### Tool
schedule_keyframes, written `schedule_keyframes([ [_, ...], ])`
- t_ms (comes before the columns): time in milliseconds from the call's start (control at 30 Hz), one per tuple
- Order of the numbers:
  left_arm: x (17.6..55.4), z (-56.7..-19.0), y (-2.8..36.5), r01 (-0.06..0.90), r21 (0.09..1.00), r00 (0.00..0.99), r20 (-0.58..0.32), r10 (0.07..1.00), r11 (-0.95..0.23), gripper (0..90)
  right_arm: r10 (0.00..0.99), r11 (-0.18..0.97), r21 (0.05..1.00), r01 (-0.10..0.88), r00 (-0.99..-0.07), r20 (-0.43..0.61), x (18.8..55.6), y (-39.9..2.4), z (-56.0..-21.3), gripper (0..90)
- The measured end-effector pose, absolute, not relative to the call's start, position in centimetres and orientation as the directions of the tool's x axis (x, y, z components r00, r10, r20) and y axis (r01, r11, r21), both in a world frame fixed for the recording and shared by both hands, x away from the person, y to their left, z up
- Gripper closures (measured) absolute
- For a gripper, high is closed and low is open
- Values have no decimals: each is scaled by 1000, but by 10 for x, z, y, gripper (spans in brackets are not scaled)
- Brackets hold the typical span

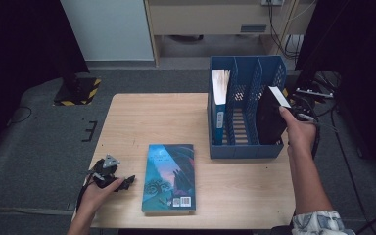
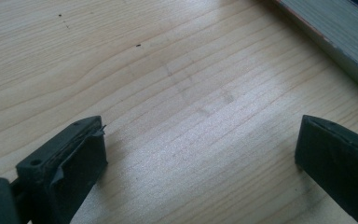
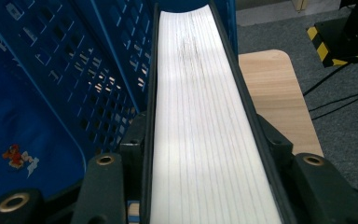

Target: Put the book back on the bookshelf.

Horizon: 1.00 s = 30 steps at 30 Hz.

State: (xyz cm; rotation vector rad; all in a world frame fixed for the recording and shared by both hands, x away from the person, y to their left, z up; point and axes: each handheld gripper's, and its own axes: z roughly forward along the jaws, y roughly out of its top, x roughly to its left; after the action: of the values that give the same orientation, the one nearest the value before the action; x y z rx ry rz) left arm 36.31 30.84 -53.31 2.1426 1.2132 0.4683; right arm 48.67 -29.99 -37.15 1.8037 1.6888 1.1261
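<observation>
A black-covered book stands tilted in the right-hand compartment of a blue slotted file rack. My right gripper is shut on it from the right side. In the right gripper view the jaws press on both covers of the black book, its white page edge facing the camera, with the rack's perforated divider to the left. My left gripper rests on the table's front left corner. Its jaws stand wide open over bare wood with nothing between them.
A book with a blue-green illustrated cover lies flat near the table's front edge, and its page edge shows close to the left gripper. Another book with a blue spine stands in the rack's left compartment. The wooden table ends right of the rack.
</observation>
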Motion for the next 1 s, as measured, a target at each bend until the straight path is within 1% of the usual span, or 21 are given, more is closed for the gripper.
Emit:
schedule_keyframes([
  [333, 363, -533, 308, 636, 670, 515, 0, 857, -382, 13, 956, -180, 769, 613, -75, 283, 480, -299, -373, 474],
  [900, 363, -533, 308, 636, 669, 517, 0, 856, -384, 14, 953, -190, 782, 593, -80, 293, 483, -290, -370, 448],
  [1000, 363, -533, 308, 636, 669, 518, 1, 856, -386, 14, 948, -205, 777, 596, -79, 310, 483, -289, -371, 437],
])
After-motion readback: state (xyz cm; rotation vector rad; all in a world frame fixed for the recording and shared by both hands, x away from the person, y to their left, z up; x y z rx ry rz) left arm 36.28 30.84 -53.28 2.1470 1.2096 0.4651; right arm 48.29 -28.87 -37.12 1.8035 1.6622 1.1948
